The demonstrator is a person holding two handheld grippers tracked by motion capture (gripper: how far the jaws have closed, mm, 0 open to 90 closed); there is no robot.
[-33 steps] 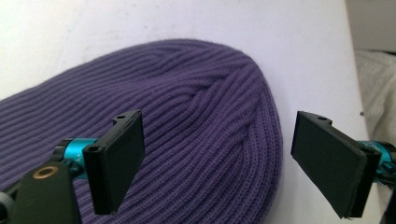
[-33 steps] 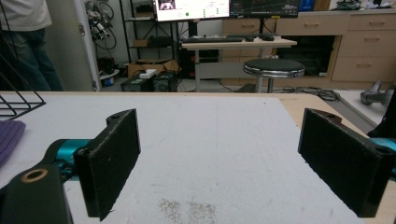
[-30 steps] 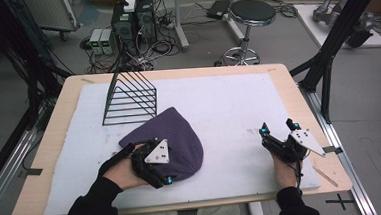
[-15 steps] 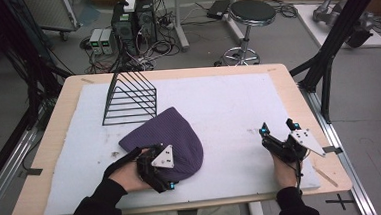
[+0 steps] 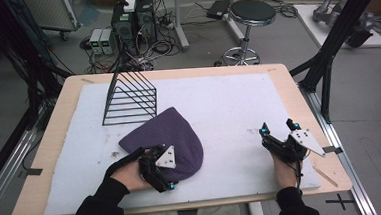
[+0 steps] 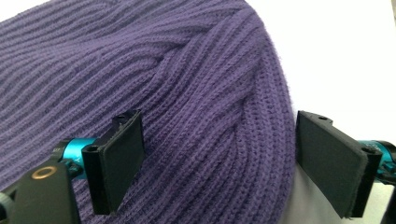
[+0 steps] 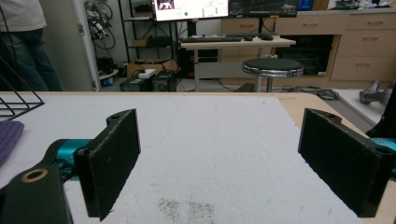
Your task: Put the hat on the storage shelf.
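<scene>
A purple knitted beanie (image 5: 172, 136) lies flat on the white mat (image 5: 238, 104), left of centre near the front. My left gripper (image 5: 163, 170) rests low at the beanie's near edge, open. In the left gripper view the ribbed beanie (image 6: 187, 102) runs between the jaws of my left gripper (image 6: 224, 158); one pad (image 6: 121, 158) hangs over the knit and the other pad (image 6: 331, 163) sits just outside the beanie's rim above the mat. My right gripper (image 5: 277, 128) rests on the mat at the front right, open, and in its own view my right gripper (image 7: 219, 163) has nothing between its jaws.
A black wire rack (image 5: 130, 98) stands just behind the beanie, and its edge (image 7: 18, 93) shows in the right gripper view. Dark specks (image 7: 187, 207) dot the mat. A stool (image 5: 253, 13) and computer boxes (image 5: 133, 16) stand on the floor beyond the table.
My left gripper has slid a little right and toward the front along the beanie's near edge. The beanie and my right gripper have stayed put.
</scene>
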